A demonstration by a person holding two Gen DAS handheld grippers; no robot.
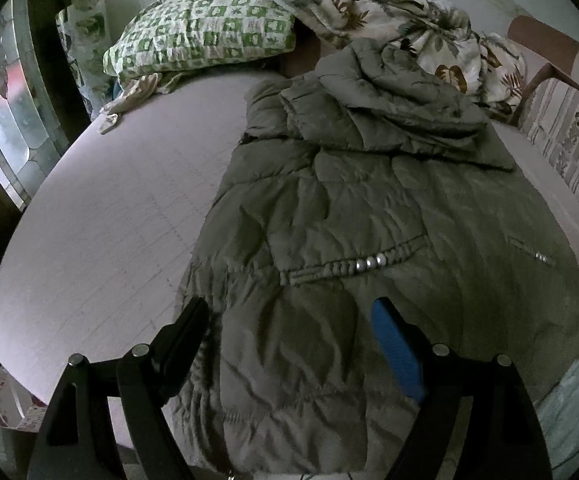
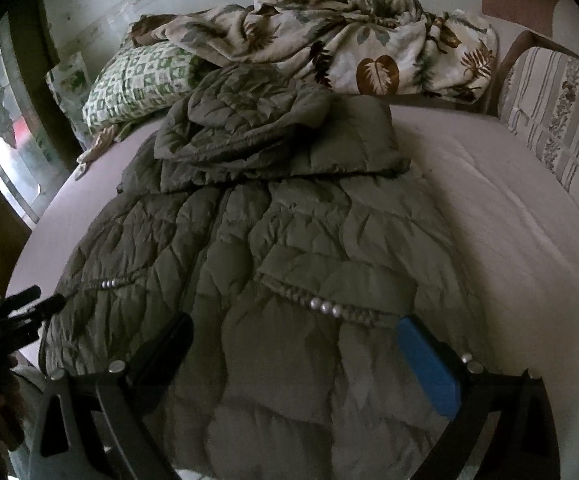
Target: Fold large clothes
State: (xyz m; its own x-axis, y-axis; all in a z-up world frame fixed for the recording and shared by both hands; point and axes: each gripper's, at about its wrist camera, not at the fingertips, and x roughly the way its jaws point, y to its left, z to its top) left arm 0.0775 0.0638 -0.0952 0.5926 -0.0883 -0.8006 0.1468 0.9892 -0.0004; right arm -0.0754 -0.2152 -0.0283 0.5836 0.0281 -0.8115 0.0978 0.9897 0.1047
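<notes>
Quilted olive coat (image 2: 273, 248) lies spread flat on the bed (image 2: 489, 200), hood end far from the cameras, hem end nearest and draped over the near mattress edge. Hood and upper part (image 2: 249, 136) already bunched or folded down over the chest. Two beaded pocket trims (image 2: 321, 304) run across the lower body.

Risks, as I judge them:
- Padding is thick and springy; a shallow pinch at the hem would likely take only the outer shell, and the fill could slide out of the grip mid-lift.
- Hem overhangs the bed; an uneven lift by the two hands could drag the whole coat off the edge.
- Bunched hood layer may shift and spoil any fold carried over it.
- Leaf-print blanket (image 2: 369, 52) and green checked pillow (image 2: 137, 80) sit just beyond the hood; a long fold could push into them.

Left gripper (image 1: 293, 320): jaws stand wide apart, nothing between the pads, hanging over the coat's left lower part, pitched steeply downward.
Right gripper (image 2: 293, 340): jaws likewise spread wide, holding nothing, over the right lower part below the beaded trim, same steep downward pitch. Neither visibly touches the fabric, though contact is hard to judge.
</notes>
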